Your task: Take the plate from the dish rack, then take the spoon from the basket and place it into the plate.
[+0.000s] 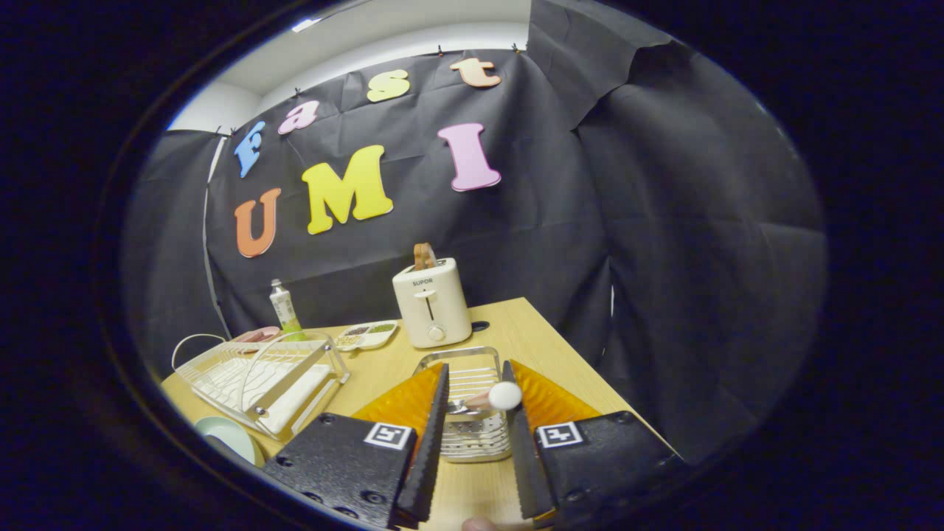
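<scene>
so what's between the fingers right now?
In the gripper view, the spoon lies between the open gripper's fingers, resting in the metal basket on the table. Neither finger visibly presses it.

A staged booth got up as a kitchen: black cloth walls pinned behind a wooden counter (531,332) that carries a toaster (431,302), a dish rack (258,376), a basket (472,428) and a plate (228,435).

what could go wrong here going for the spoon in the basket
The gripper is open, its fingers straddling the spoon that sticks out of the wire basket. Closing off-centre may let the rounded handle end slip out. A finger might also catch the basket rim and drag it. The plate sits far off beside the dish rack.
</scene>
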Motion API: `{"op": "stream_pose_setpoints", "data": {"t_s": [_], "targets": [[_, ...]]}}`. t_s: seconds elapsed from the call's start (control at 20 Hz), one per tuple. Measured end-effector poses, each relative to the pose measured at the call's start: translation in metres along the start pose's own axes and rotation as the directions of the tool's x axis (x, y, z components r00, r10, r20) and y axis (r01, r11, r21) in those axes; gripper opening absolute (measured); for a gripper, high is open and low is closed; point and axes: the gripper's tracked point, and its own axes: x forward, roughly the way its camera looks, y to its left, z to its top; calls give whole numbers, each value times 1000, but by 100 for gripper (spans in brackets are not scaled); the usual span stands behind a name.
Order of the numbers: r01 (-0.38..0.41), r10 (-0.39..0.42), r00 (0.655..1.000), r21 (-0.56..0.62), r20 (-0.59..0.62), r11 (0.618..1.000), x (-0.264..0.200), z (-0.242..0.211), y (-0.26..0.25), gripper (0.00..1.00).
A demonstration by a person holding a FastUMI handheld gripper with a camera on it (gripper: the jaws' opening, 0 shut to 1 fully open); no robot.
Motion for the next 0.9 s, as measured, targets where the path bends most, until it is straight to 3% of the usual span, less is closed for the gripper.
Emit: {"op": "stream_pose_setpoints", "data": {"t_s": [0.1, 0.15, 0.45, 0.65, 0.75, 0.9], "targets": [[-29, 30, 999, 36, -27, 999, -1, 1, 9, 26], [-35, 37, 998, 49, -41, 998, 2, 3, 10, 21], [-27, 29, 998, 36, -53, 999, -12, 33, 13, 14], [-34, 34, 999, -8, -12, 999, -55, 73, 25, 14], [-82, 82, 997, -31, 8, 996, -88, 92, 48, 14], [-217, 218, 976, -81, -1, 973, -135, 106, 105, 14]]}}
